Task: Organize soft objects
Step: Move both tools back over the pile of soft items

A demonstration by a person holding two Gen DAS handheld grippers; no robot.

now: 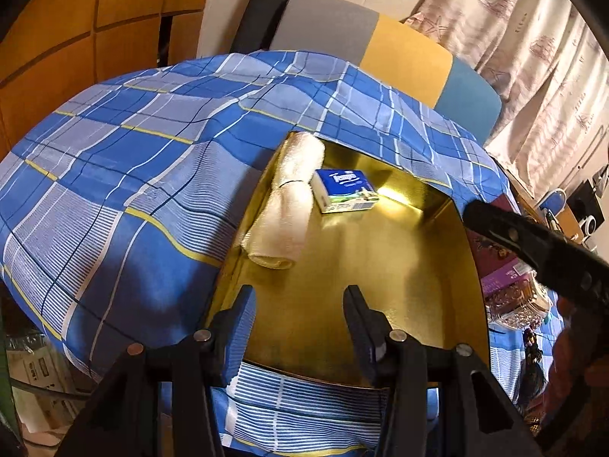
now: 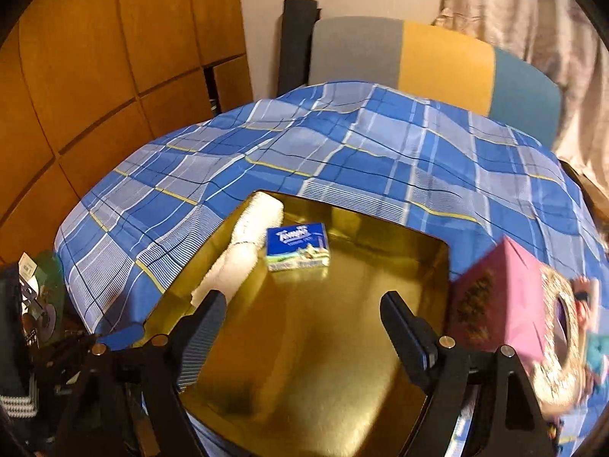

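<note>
A gold metal tray (image 1: 380, 266) (image 2: 323, 342) lies on a blue plaid cloth (image 1: 133, 160) (image 2: 342, 152). A rolled white towel (image 1: 285, 198) (image 2: 243, 251) lies along the tray's left wall. A blue Tempo tissue pack (image 1: 344, 190) (image 2: 297, 246) lies beside it at the tray's far end. A pink tissue box (image 2: 502, 297) (image 1: 510, 274) stands just right of the tray. My left gripper (image 1: 300, 312) is open and empty over the tray's near edge. My right gripper (image 2: 304, 323) is open and empty above the tray's middle; one of its fingers (image 1: 533, 243) shows in the left wrist view.
A chair back (image 1: 380, 42) (image 2: 437, 61) in grey, yellow and teal stands behind the table. A wooden cabinet (image 2: 95, 57) is on the left and a curtain (image 1: 533, 57) on the right. Cluttered items (image 2: 34, 304) sit off the table's left edge.
</note>
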